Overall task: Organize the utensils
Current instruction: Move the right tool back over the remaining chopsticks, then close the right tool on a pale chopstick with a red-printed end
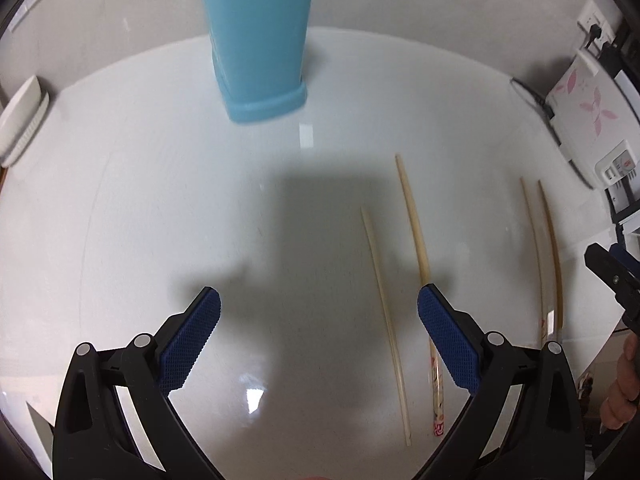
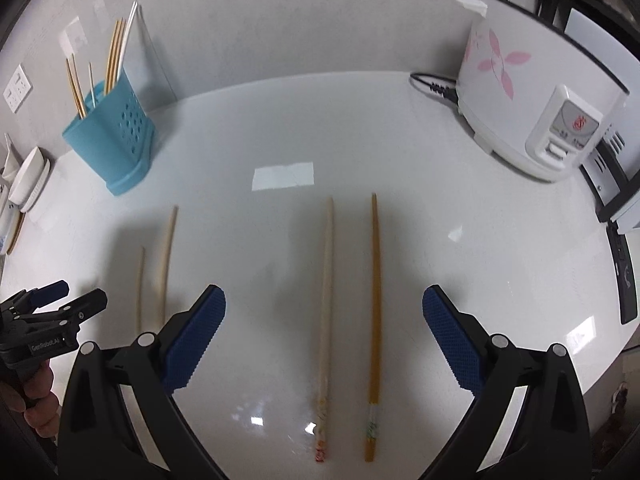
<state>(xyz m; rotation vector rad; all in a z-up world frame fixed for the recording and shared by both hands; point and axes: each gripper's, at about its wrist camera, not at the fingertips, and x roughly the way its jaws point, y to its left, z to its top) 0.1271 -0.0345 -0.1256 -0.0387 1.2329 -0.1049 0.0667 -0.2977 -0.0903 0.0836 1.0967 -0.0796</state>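
Several chopsticks lie loose on the white counter. In the left wrist view a pale chopstick [image 1: 386, 320] lies between the fingers of my open, empty left gripper [image 1: 319, 314], and a patterned one [image 1: 418, 248] runs under its right finger. Two more [image 1: 546, 256] lie further right. In the right wrist view a pale patterned chopstick [image 2: 326, 312] and a yellow-brown one [image 2: 375, 308] lie between the fingers of my open, empty right gripper [image 2: 324, 312]. A blue utensil holder [image 1: 258, 44] with several chopsticks stands at the back; it also shows in the right wrist view [image 2: 114, 140].
A white rice cooker [image 2: 532, 112] with pink flowers and a black cord stands at the back right. A white lidded jar [image 2: 30, 184] stands at the left edge. Wall sockets are on the grey wall behind. The counter's front edge curves away at the right.
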